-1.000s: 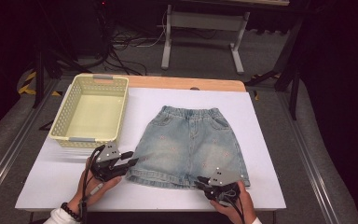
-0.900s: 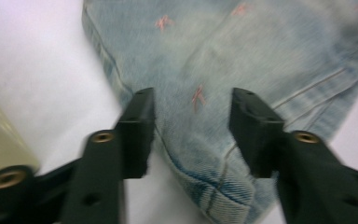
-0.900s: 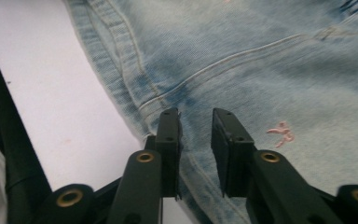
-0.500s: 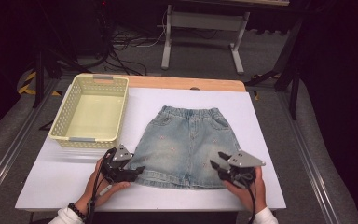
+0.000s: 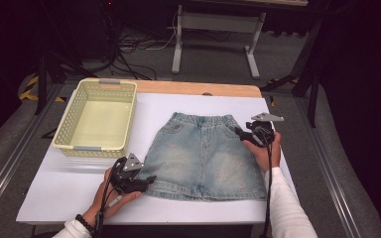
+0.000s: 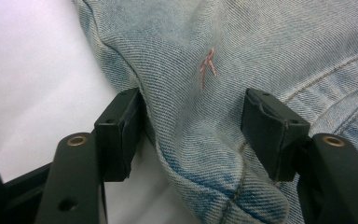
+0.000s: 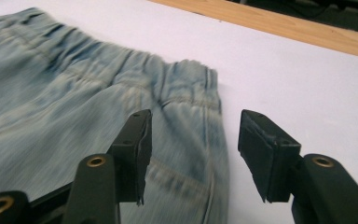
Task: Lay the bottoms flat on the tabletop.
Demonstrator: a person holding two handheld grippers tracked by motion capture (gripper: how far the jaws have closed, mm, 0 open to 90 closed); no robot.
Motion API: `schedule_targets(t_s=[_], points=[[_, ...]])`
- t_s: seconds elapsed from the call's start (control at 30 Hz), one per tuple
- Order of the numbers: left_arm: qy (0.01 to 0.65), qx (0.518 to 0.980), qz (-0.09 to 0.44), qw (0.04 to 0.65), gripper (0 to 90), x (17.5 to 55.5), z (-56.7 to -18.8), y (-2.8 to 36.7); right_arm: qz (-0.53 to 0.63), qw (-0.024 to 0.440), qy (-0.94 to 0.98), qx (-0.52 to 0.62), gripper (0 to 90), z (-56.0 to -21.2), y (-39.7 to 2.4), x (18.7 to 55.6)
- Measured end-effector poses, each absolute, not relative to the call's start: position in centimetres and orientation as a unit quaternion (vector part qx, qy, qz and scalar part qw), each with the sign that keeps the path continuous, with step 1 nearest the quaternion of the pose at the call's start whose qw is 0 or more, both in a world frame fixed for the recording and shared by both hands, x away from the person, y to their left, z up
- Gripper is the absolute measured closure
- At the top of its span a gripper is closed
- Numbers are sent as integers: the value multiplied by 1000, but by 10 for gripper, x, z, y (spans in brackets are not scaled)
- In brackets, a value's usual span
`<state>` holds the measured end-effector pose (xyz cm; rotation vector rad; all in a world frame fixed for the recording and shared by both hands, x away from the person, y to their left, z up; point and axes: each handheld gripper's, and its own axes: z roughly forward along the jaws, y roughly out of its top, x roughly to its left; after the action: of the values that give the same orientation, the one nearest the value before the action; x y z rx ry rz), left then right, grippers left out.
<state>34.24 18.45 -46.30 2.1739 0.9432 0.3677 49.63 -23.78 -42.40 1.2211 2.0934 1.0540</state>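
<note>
Light-blue denim shorts lie flat on the white table, waistband at the far side. My left gripper sits at the near left hem corner. In the left gripper view its jaws straddle a raised fold of denim; they have just been closing a little, and the pads do not clamp it. My right gripper is at the right end of the waistband. Its jaws have just been opening and stand apart over the shorts' side edge.
A pale yellow plastic basket stands at the far left of the table, with nothing inside. A wooden strip runs along the table's far edge. Cables and a metal stand lie on the floor beyond.
My right gripper has travelled from the near right hem up along the shorts' right side to the waistband corner. The left gripper has stayed at the near left hem.
</note>
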Motion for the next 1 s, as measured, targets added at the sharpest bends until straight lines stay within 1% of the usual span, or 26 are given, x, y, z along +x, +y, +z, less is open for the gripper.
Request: schedule_targets(t_s=[0.07, 0.23, 0.33, 0.37, 0.43, 0.47, 0.57, 0.63, 0.8, 0.87, 0.9, 0.93, 1.0], points=[[365, 845, 145, 363, 404, 342, -463, 184, 362, 254, 773, 456, 440, -427, -235, 509], [363, 845, 144, 365, 405, 342, -463, 185, 339, 237, 772, 482, 444, -433, -233, 531], [361, 846, 143, 365, 404, 343, -463, 185, 319, 219, 785, 483, 499, -440, -229, 539], [360, 846, 144, 365, 404, 343, -463, 185, 312, 220, 789, 481, 528, -441, -227, 541], [359, 846, 145, 366, 399, 343, -464, 185, 310, 210, 796, 476, 640, -442, -225, 542], [359, 847, 145, 366, 397, 343, -464, 184, 309, 207, 798, 474, 679, -443, -224, 542], [359, 846, 144, 366, 395, 343, -464, 184, 308, 206, 796, 478, 722, -444, -224, 542], [359, 846, 144, 367, 394, 343, -464, 184, 304, 214, 795, 479, 736, -442, -224, 541], [358, 846, 144, 367, 361, 344, -464, 185, 309, 235, 780, 490, 740, -440, -227, 540], [359, 846, 143, 367, 350, 344, -464, 185, 305, 239, 781, 491, 726, -442, -225, 540], [361, 846, 142, 366, 341, 344, -464, 185, 304, 245, 782, 486, 693, -442, -223, 538], [364, 846, 143, 363, 317, 344, -464, 185, 300, 259, 782, 481, 641, -440, -221, 536], [370, 843, 137, 365, 244, 344, -464, 185, 308, 275, 778, 475, 586, -437, -219, 531]])
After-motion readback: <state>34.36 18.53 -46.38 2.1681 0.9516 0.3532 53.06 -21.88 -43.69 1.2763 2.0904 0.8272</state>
